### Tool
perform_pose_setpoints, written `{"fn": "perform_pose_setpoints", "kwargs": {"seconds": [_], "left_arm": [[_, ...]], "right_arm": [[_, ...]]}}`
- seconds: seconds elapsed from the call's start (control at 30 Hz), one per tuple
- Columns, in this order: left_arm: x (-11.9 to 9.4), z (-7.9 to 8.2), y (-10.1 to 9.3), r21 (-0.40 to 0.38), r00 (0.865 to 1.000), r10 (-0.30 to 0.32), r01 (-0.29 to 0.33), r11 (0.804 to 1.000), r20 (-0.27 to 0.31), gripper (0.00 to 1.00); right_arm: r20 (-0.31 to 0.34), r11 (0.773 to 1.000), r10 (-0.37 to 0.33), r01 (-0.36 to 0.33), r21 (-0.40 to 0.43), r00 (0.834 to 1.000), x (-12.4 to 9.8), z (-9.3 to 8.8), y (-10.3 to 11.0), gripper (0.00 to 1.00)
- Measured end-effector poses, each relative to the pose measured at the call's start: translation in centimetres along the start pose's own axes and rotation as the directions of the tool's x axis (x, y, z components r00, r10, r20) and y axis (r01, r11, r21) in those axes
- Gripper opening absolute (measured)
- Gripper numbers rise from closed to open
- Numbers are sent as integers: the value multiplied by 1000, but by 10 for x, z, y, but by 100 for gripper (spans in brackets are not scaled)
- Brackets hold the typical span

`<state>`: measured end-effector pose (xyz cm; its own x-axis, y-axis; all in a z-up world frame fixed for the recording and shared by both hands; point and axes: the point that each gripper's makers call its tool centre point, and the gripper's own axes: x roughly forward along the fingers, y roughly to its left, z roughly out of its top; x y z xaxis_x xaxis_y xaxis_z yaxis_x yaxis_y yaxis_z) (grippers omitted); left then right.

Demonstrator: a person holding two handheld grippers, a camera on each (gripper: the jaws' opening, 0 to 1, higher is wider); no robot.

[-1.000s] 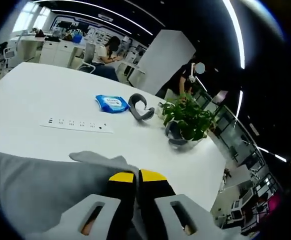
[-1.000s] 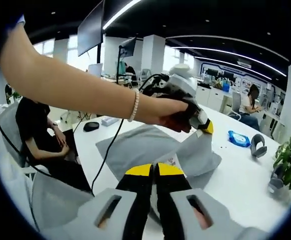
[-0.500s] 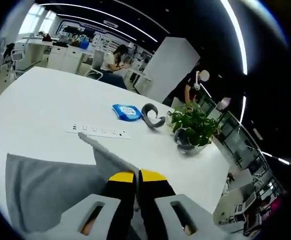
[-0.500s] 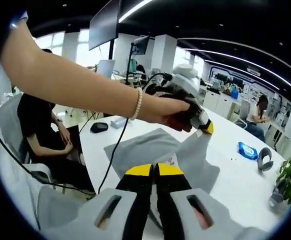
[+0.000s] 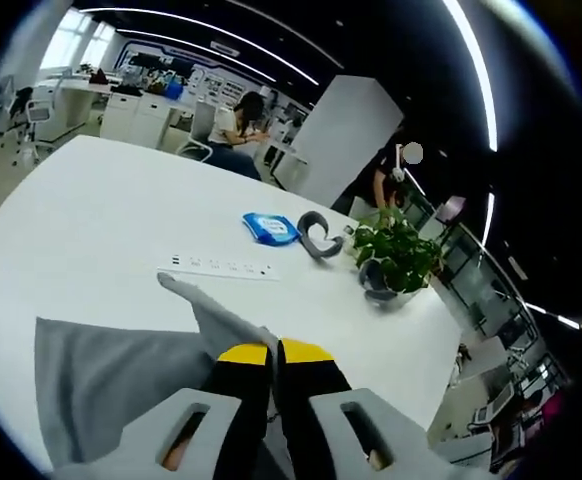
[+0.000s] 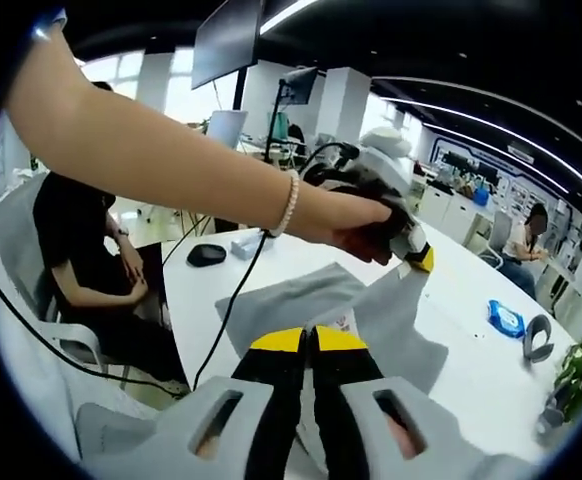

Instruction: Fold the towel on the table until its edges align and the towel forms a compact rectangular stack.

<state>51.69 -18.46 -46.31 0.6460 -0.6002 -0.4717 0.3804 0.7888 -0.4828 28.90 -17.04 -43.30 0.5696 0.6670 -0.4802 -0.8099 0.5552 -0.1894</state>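
Towel, the soft grey cloth one (image 6: 316, 300), is pinched by both closed jaws, left gripper (image 6: 417, 257) holding its corner farther across the white bench (image 5: 101, 215) than right gripper (image 6: 307, 342), so probably mid-fold.

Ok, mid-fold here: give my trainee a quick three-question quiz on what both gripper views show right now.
1. True or false: both grippers are shut on the towel.
2. Which lies nearest the potted plant: A) power strip B) grey curved object C) black mouse?
3. What does the left gripper lift off the table?

Key: 1 true; 2 B; 3 a towel corner, as the right gripper also pinches towel.
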Motion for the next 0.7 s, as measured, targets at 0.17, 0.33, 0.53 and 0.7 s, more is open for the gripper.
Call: {"fn": "perform_pose_setpoints", "kwargs": {"seconds": [0.17, 0.33, 0.53, 0.7], "left_arm": [[-4, 6, 7, 8, 1000, 1, -1, 1000, 6, 2], [-9, 10, 17, 22, 1000, 15, -15, 1000, 9, 2], [-17, 18, 29, -4, 999, 12, -12, 1000, 30, 2], [-20, 18, 39, 32, 999, 41, -42, 999, 31, 2]], "right_arm": [[7, 1000, -4, 4, -13, 1000, 9, 6, 3, 0], [17, 1000, 8, -8, 2, 1000, 19, 12, 6, 0], [12, 999, 36, -36, -16, 999, 31, 17, 14, 0], [12, 997, 66, -66, -37, 998, 39, 23, 21, 0]]}}
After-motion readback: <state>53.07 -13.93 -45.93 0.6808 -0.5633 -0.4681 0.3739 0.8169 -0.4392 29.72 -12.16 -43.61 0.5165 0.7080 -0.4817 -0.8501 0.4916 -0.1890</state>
